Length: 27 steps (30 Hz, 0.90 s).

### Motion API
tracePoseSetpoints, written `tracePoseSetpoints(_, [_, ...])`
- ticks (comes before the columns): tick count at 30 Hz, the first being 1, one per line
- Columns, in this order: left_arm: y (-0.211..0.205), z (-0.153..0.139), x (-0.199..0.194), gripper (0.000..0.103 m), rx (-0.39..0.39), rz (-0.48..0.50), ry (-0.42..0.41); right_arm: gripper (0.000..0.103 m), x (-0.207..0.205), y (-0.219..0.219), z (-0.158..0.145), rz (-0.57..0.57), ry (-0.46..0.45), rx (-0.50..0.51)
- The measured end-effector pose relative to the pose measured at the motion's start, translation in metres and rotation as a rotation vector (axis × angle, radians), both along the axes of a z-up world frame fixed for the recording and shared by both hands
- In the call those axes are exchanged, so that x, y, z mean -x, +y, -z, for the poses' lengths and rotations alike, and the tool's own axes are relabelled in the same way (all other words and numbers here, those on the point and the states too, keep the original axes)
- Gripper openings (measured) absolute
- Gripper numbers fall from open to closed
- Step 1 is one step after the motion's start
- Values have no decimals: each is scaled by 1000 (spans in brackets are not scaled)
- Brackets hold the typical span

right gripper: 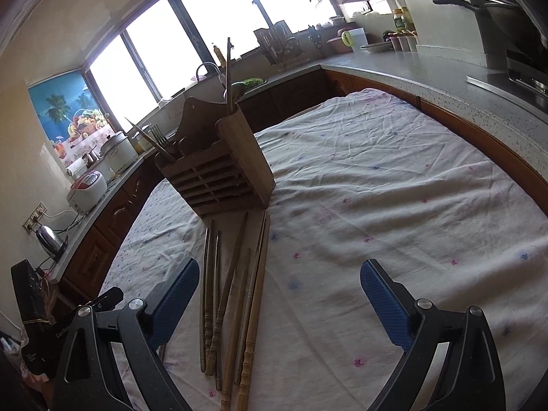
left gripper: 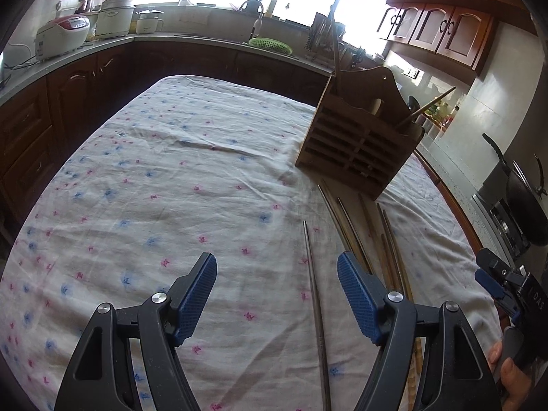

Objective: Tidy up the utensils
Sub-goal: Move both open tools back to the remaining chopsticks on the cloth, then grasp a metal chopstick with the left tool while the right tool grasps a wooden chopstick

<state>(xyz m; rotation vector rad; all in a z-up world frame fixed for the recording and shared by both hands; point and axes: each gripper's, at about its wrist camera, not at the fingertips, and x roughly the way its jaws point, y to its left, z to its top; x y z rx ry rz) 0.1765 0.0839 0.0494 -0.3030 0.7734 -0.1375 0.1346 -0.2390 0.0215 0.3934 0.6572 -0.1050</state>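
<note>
A bench (left gripper: 178,171) draped in a wrinkled white cloth with small pink and blue flowers fills both views, with dark wood kitchen cabinets and a grey worktop curving round its far side.

On the far right part of the bench in the left wrist view stands a slatted wooden utensil holder (left gripper: 356,137), upright, with a few sticks and handles poking out of its top; in the right wrist view the same holder (right gripper: 219,167) sits left of centre, and a fork and a chopstick lean out of its left compartment.

A bundle of wooden chopsticks (right gripper: 236,294) lies flat on the cloth just in front of the holder. Their long axes run near to far, thin tips pointing at the holder's base and turned, thicker ends toward the camera, fanning out slightly at the near end. They lie just inside the left finger of the right claw (right gripper: 279,301), touching neither pad.

One slim metal chopstick (left gripper: 315,294) lies apart, left of the bundle. It also runs near to far, tip pointing far. It sits between the fingers of the left claw (left gripper: 277,298), closer to the right pad (left gripper: 356,294) and not touching it.

Both claws are spread wide and hold nothing. The right claw also shows at the right edge of the left wrist view, gripped by a hand (left gripper: 510,376).
</note>
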Motion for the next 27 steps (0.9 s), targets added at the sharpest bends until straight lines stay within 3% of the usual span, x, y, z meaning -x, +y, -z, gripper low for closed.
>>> tracePoseSetpoints(7, [-10,4,-18,72,-14,27,32,84,-14,10,0,-32,17,34])
tracePoseSetpoints(16, [-19,12,-44,70,-34,46,77,55,-52,8,14,-59,105,51])
tracePoseSetpoints(21, [-29,23,-63,59,-65,74,114,31,-83,10,32,-104,183,57])
tracePoseSetpoints(27, [-42,34,-84,54,-100,112,149,21,-113,16,47,-132,241,85])
